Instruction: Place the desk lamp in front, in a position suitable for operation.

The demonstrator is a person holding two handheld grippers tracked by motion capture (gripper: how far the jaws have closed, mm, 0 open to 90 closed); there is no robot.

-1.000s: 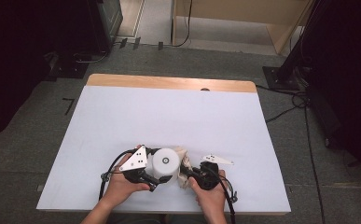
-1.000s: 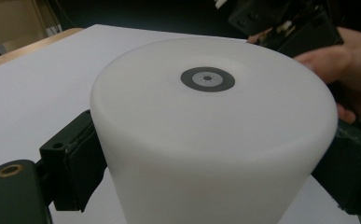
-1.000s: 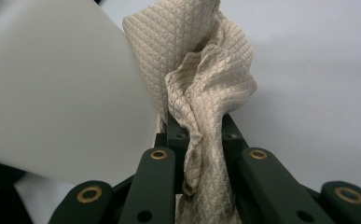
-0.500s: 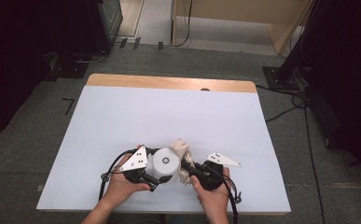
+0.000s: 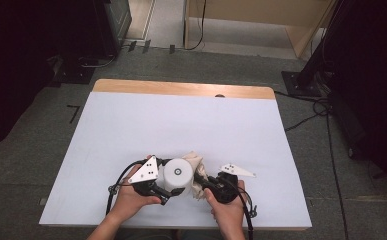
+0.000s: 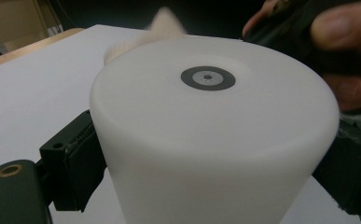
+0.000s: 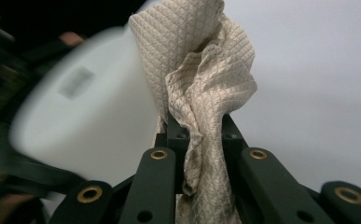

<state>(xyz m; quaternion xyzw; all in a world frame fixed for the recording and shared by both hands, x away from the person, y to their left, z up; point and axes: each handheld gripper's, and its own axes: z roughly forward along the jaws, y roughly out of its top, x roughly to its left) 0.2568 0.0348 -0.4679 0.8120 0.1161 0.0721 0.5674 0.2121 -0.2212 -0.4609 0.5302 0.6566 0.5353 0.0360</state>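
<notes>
Left gripper [image 5: 167, 192] clamps the white cup [image 5: 177, 174], upside down at table's [image 5: 131, 125] 6 o'clock. Right gripper [image 5: 204, 181] pinches the cloth [image 5: 195, 167] at cup's 3 o'clock. Risk: hard wiping could twist the smooth cup loose.

The table [image 5: 181, 125] is evenly lit from above, and only faint, soft shadows are cast; the surrounding floor is left dim, with near-black corners. In the left gripper view the white cylinder [image 6: 215, 135] is rendered softly (no hard glare is seen). In the right gripper view the cloth [image 7: 201, 84] is held sharp, while the cylinder's edge is smeared.
</notes>
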